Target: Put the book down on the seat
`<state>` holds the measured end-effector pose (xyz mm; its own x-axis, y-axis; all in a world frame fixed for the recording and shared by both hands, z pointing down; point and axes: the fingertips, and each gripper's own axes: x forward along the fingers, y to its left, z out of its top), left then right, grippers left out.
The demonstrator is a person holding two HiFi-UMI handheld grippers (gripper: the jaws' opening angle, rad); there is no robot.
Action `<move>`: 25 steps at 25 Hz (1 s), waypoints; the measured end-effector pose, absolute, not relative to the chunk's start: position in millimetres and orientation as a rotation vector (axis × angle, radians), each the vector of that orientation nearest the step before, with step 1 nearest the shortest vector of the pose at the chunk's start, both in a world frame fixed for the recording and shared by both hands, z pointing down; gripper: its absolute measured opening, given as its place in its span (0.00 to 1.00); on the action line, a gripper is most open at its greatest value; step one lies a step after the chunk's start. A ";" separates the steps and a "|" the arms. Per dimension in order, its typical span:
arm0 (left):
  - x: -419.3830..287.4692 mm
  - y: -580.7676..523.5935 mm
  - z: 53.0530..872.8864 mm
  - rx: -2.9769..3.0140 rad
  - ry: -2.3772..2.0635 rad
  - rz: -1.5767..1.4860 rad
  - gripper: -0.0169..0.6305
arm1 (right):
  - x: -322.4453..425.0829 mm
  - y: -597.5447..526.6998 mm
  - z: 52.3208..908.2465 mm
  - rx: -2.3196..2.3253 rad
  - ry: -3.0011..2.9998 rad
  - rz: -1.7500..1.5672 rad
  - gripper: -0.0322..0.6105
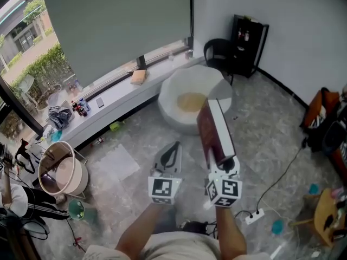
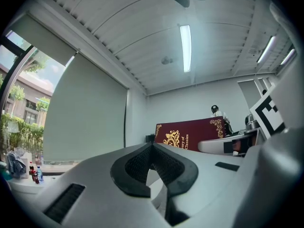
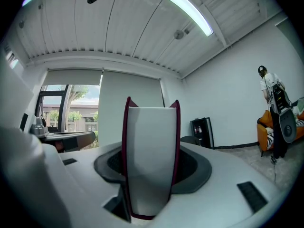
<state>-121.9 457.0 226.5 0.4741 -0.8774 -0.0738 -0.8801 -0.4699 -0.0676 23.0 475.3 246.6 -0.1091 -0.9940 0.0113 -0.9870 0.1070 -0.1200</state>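
Lettering in gold on the dark red book (image 2: 190, 134) reads in part "ury of" and "Classics", beside a gilt emblem; we cannot read the rest.

We take the seat (image 1: 190, 99), a round white pouf with a yellowish centre, as our landmark. Just behind the seat stands a black chair (image 1: 217, 50), and behind it to the right a black cabinet (image 1: 248, 42). Left of the seat runs a low window ledge (image 1: 124, 99) carrying bottles (image 1: 80, 108). Well on our side of the seat, a white power strip (image 1: 254, 216) lies on the floor.

The right tool (image 1: 221, 164) has its jaws partway apart, clamped on the book's near end, with the pale page edges facing up. The book is held in the air on the near side of the seat, and in the head view its far end overlaps the seat's near rim. The left tool (image 1: 172, 149) hovers left of the book, also on the seat's near side, jaws closed together and holding nothing.
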 end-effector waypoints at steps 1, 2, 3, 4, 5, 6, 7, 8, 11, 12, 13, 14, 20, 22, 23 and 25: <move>-122.9 451.4 227.7 -2.616 1.563 0.046 0.04 | 21.5 469.9 247.2 -2.050 2.286 -0.149 0.40; -123.7 445.2 228.9 -2.619 1.564 0.049 0.04 | 20.2 464.2 247.6 -2.052 2.289 -0.148 0.40; -124.2 438.6 230.3 -2.622 1.565 0.053 0.04 | 19.3 458.1 248.1 -2.056 2.293 -0.146 0.40; -124.5 431.4 231.6 -2.627 1.568 0.058 0.04 | 18.7 451.6 248.9 -2.059 2.297 -0.143 0.40; -125.2 423.7 232.9 -2.632 1.571 0.064 0.04 | 18.0 444.5 249.7 -2.061 2.301 -0.140 0.40; -126.3 415.3 234.5 -2.637 1.576 0.070 0.04 | 17.1 436.5 250.5 -2.065 2.303 -0.139 0.40; -128.2 406.3 236.2 -2.642 1.581 0.077 0.04 | 15.7 427.9 251.2 -2.068 2.306 -0.138 0.40; -130.7 396.6 237.9 -2.644 1.584 0.083 0.04 | 13.8 418.6 251.8 -2.071 2.308 -0.139 0.40; -140.4 364.2 240.7 -2.632 1.585 0.078 0.04 | 4.8 387.5 253.0 -2.074 2.319 -0.137 0.40; -144.7 353.2 240.9 -2.626 1.585 0.071 0.04 | 0.4 376.7 253.0 -2.073 2.323 -0.134 0.40; -149.3 342.3 241.0 -2.622 1.586 0.071 0.04 | -4.5 366.1 252.6 -2.072 2.326 -0.132 0.40; -153.7 331.6 241.0 -2.626 1.587 0.077 0.04 | -9.7 355.7 251.7 -2.072 2.327 -0.128 0.40; -181.7 271.2 235.0 -2.650 1.589 0.106 0.04 | -37.7 297.0 241.9 -2.085 2.315 -0.105 0.40; -191.3 252.8 232.3 -2.654 1.584 0.112 0.04 | -46.4 279.2 239.6 -2.094 2.309 -0.099 0.40; -196.3 244.0 231.5 -2.651 1.580 0.111 0.04 | -51.3 271.1 238.7 -2.096 2.309 -0.095 0.40; -204.8 227.8 231.2 -2.651 1.577 0.113 0.04 | -60.8 256.6 237.4 -2.099 2.310 -0.086 0.40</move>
<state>-204.8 227.8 231.2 0.4758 -0.8749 -0.0909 -0.8789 -0.4770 -0.0098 -60.8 256.6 237.4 -0.0962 -0.9951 0.0229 -0.9940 0.0949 -0.0536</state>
